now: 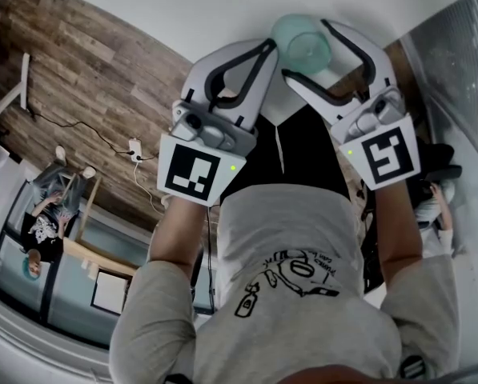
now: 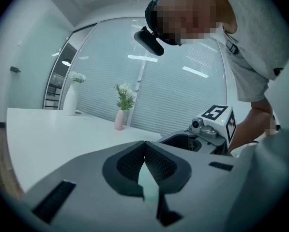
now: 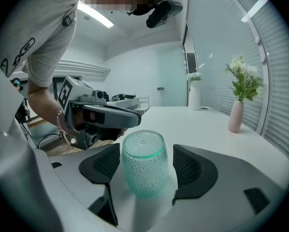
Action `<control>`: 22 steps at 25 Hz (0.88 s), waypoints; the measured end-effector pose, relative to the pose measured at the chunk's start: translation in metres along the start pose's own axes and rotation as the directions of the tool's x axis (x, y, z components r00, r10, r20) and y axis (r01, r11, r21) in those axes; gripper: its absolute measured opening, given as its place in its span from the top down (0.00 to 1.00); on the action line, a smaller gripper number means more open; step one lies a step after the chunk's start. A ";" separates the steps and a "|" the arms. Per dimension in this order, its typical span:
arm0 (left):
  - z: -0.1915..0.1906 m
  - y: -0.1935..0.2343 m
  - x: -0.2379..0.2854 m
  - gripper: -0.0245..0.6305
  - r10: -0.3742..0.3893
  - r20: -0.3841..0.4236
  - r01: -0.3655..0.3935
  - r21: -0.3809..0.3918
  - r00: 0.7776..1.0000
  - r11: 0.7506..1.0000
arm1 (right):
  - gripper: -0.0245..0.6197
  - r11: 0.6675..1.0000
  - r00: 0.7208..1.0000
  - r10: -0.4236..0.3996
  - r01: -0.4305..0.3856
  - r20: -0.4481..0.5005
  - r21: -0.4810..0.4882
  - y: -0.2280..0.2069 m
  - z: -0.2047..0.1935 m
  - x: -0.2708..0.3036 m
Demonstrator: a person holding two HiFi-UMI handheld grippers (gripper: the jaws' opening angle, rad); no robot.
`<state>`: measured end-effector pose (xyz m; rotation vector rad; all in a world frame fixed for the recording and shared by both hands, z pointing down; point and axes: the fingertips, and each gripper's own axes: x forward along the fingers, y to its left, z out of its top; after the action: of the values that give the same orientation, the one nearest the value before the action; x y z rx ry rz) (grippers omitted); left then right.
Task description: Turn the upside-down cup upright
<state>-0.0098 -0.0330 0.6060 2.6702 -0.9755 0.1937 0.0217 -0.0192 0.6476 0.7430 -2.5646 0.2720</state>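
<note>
The cup point(image 3: 143, 153) stood upside down on the white desk point(image 3: 202, 124), base up, so none of the turning was done yet. The right gripper point(image 1: 308, 51) had its jaws spread wide on either side of the cup, pads clear of its wall and gripping nothing. The left gripper point(image 2: 145, 146), just beside the cup, had its jaws pressed together and empty. What seemed left: close on the cup, lift it, roll it over and set it down on its base.
</note>
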 end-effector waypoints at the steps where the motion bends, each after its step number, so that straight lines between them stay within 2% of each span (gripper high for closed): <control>1: -0.003 0.001 0.000 0.96 0.000 0.000 0.000 0.000 1.000 1.000 | 0.44 1.000 1.000 0.001 -0.001 0.000 -0.002 0.000 -0.002 0.002; 6: -0.006 -0.009 -0.003 0.96 -0.004 -0.005 0.004 -0.001 1.000 1.000 | 0.44 1.000 1.000 0.009 -0.009 -0.005 -0.008 0.008 -0.010 -0.003; 15: -0.021 0.008 0.003 0.96 0.000 -0.015 0.000 0.000 1.000 1.000 | 0.45 1.000 1.000 -0.006 0.006 0.026 -0.011 0.000 -0.017 0.017; 22: -0.006 0.006 0.000 0.96 -0.008 -0.008 0.008 0.013 1.000 1.000 | 0.45 1.000 0.999 -0.023 0.023 0.044 0.003 -0.001 -0.005 0.010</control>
<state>-0.0144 -0.0354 0.6133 2.6829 -0.9647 0.2097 0.0168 -0.0230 0.6563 0.7875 -2.5953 0.2539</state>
